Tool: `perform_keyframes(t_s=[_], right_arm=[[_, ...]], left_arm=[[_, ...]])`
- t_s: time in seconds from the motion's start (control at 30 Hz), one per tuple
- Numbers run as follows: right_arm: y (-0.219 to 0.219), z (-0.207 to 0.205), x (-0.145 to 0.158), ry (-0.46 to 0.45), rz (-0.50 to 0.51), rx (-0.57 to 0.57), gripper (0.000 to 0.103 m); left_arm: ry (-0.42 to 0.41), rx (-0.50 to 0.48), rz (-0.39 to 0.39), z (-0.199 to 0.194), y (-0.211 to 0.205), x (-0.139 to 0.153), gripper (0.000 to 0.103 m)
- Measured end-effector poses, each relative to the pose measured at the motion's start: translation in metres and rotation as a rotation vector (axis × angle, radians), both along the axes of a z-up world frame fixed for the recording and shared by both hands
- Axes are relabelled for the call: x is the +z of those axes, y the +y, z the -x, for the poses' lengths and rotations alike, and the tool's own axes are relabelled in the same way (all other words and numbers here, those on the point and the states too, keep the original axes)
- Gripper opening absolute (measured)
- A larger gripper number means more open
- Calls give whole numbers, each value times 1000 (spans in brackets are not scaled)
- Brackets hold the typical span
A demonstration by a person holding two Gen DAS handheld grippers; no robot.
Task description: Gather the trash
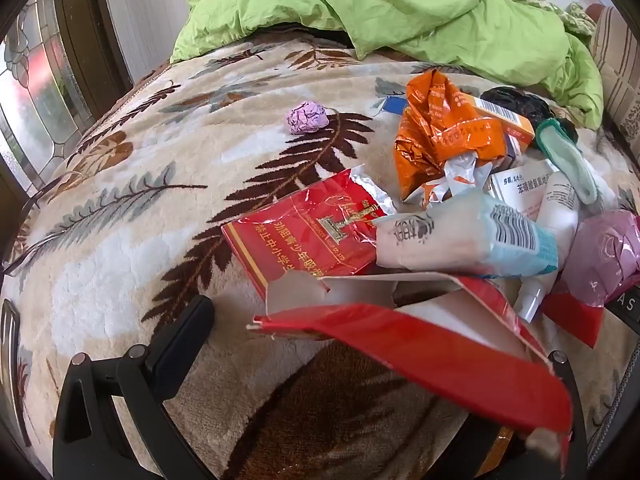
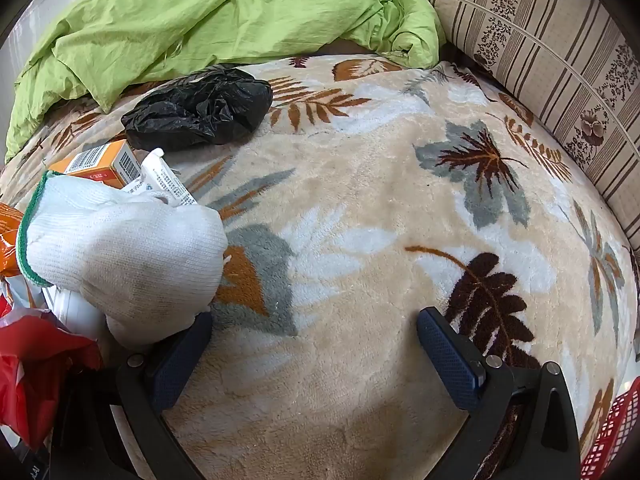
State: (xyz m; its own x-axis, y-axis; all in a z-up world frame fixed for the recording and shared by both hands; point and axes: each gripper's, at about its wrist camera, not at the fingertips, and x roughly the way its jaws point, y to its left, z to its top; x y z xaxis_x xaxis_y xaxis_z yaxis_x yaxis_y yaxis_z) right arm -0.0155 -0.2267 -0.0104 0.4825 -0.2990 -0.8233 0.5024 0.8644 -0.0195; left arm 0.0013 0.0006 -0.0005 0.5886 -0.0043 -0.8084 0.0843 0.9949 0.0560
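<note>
Fingers (image 2: 200,344) of both grippers spread wide, empty, one black bag (image 2: 198,110), one white sock (image 2: 120,240), one purple paper ball (image 1: 307,118)

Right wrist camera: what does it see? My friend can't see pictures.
The open right gripper hovers over a leaf-patterned blanket, holding nothing. A white sock lies by its left finger, with a black plastic bag and green quilt beyond.

torn red carton (image 1: 460,360) hiding left gripper's (image 1: 360,340) right finger
</note>
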Motion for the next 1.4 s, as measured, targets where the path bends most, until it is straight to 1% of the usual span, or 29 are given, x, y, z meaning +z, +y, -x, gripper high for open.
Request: perform_keyframes(t_s=[0.17,0.2,0.23,0.3,0.37,0.43,0.47,0.5,0.57,0.6,0.67,0.8,0.87,0.93,1.0,1.07,1.13,1.2,1.3,1.4], right_arm=[[0,0,0,2,4,0,102],[0,0,0,0,3,0,102],[0,0,0,2,4,1,102],[-1,1,1,4,0,4,102],[-5,2,3,29,-29,51,102],[-10,2,8,75,-80,138,102],[-10,1,8,91,-89,159,102],[-11,7,12,109,-101,192,102],[-16,21,18,98,-126,203,102],[-14,34,24,84,-158,211,102],[-17,54,37,45,-187,211,102],[-18,98,66,-34,-188,233,102],[-12,118,80,-86,-159,248,102],[0,146,94,-155,-82,278,102],[5,166,103,-203,-62,302,102],[12,189,110,-261,-24,313,102],[14,204,113,-307,-14,324,102],[19,225,116,-362,20,297,102],[24,238,122,-409,68,278,102],[27,240,123,-415,108,288,102]], left_arm=[[2,0,6,-5,5,-1,103],[-2,3,-24,-2,-2,1,103],[2,3,-27,-2,-2,3,103],[10,-13,-12,2,0,2,103],[18,-21,33,10,6,7,103],[17,-18,80,18,15,12,103],[8,-15,93,24,19,14,103],[-1,-16,86,34,15,16,103],[-29,-18,100,48,18,23,103],[-51,-21,94,55,19,29,103],[-92,-24,93,68,22,38,103],[-182,-25,102,105,29,59,103],[-235,-36,86,129,31,70,103],[-295,-48,81,153,35,82,103],[-349,-49,60,175,38,91,103],[-380,-61,41,193,38,93,103],[-420,-61,16,213,37,93,103],[-439,-55,10,220,37,94,103],[-445,-45,5,220,38,94,103],[-440,-53,-1,218,34,91,103]])
